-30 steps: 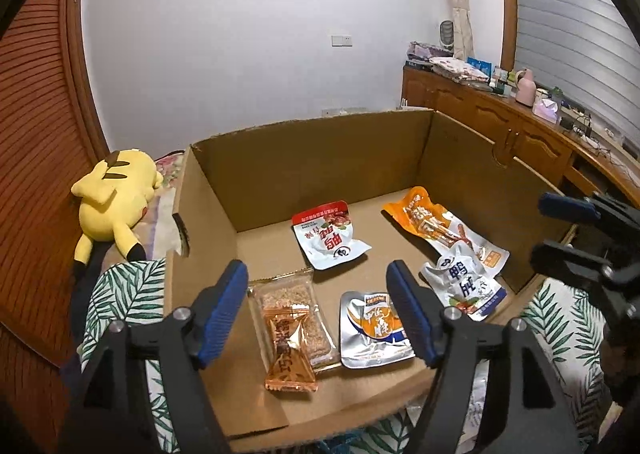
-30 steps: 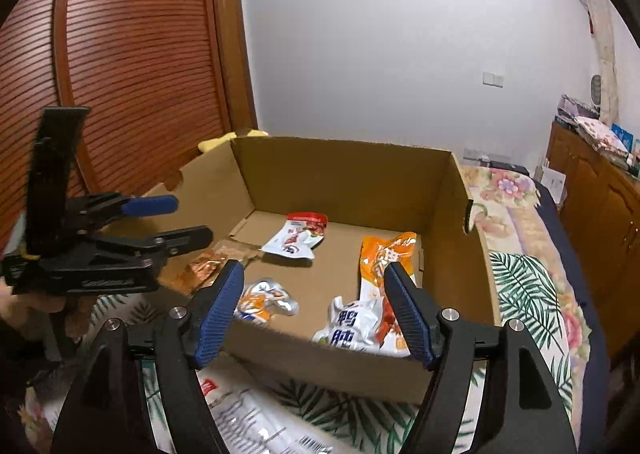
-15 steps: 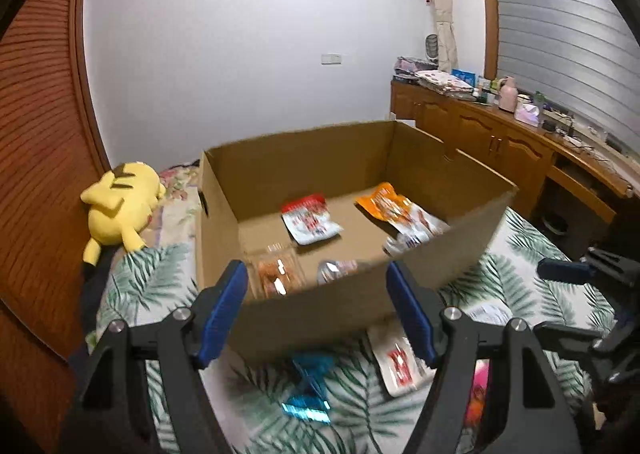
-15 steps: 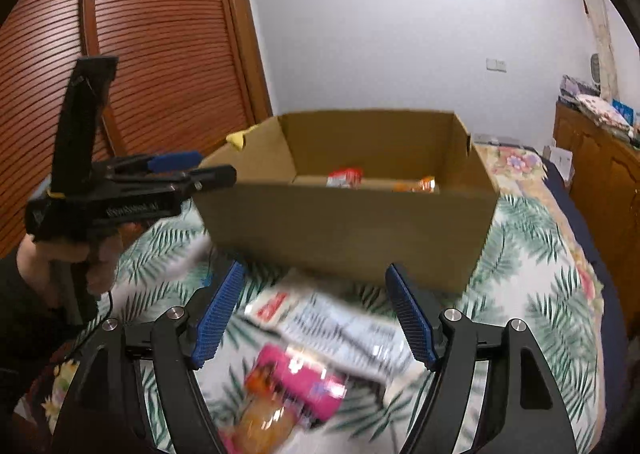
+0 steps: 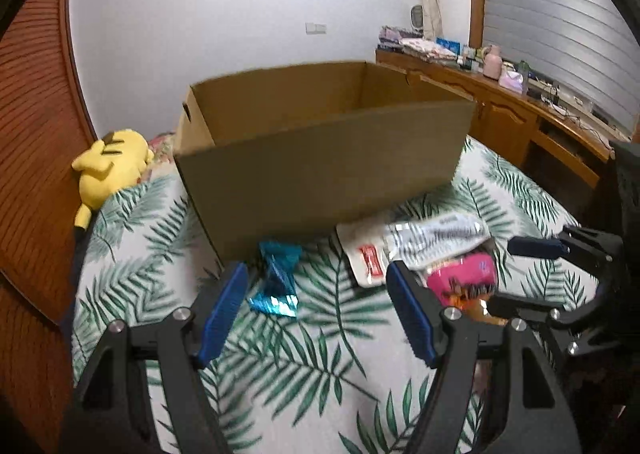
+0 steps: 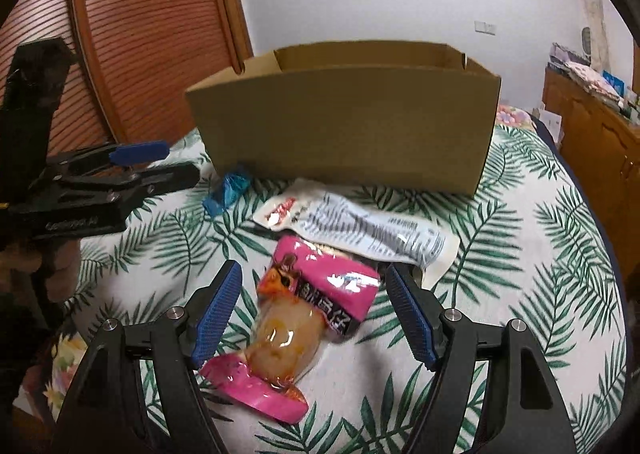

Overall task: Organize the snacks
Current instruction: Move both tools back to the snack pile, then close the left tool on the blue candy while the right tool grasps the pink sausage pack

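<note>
Palm-leaf bedspread (image 5: 320,354), white wall (image 5: 240,14)

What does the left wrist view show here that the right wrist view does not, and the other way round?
Left wrist only: the yellow plush toy beside the cardboard box. Right wrist only: the whole pink snack packet, lying between the open right gripper fingers, and a hand holding the left gripper. Both: the box, blue wrapper, white pouch, leaf-print sheet.

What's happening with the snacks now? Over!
Both grippers open, empty. Right gripper over pink snack pack. Blue packet, white pouch outside cardboard box.
</note>
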Available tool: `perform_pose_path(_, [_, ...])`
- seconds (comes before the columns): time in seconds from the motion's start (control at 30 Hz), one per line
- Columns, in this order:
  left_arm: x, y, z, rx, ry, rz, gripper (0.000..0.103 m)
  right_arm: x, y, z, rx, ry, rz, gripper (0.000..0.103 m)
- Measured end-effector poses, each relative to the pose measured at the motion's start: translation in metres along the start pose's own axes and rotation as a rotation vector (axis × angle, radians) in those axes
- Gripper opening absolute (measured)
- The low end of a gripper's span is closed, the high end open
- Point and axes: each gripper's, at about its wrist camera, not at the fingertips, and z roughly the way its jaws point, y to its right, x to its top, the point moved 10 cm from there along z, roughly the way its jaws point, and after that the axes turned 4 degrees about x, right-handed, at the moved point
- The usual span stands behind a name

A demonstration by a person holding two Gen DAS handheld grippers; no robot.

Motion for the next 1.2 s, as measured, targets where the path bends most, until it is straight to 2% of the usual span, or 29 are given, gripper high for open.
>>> perform_pose_path(0.1, [-0.014,0.001,0.011,-0.001,-0.045,0.005,0.073,-0.009,0.002,0.009,-0.027,-0.038,-0.005,0.076])
perform_pose_path(0.23, [-0.029,-0.002,0.029,0.008,-0.109,0.008,0.073,-0.018,0.004,0.017,-0.018,-0.077,0.013,0.076])
perform_pose_path(0.57, [-0.035,-0.012,0.042,0.032,-0.137,0.007,0.073,-0.029,-0.004,0.026,0.025,-0.131,0.017,0.076])
perform_pose_path(0.87, [-0.031,-0.023,0.045,0.044,-0.142,-0.014,0.072,-0.030,-0.008,0.030,0.001,-0.156,-0.018,0.076])
perform_pose_path(1.07, [-0.026,-0.023,0.048,0.041,-0.150,-0.002,0.073,-0.033,-0.005,0.027,0.001,-0.166,-0.020,0.073])
perform_pose_path(1.2, [-0.022,-0.022,0.057,0.032,-0.168,0.008,0.073,-0.037,-0.003,0.025,-0.055,-0.173,-0.083,0.061])
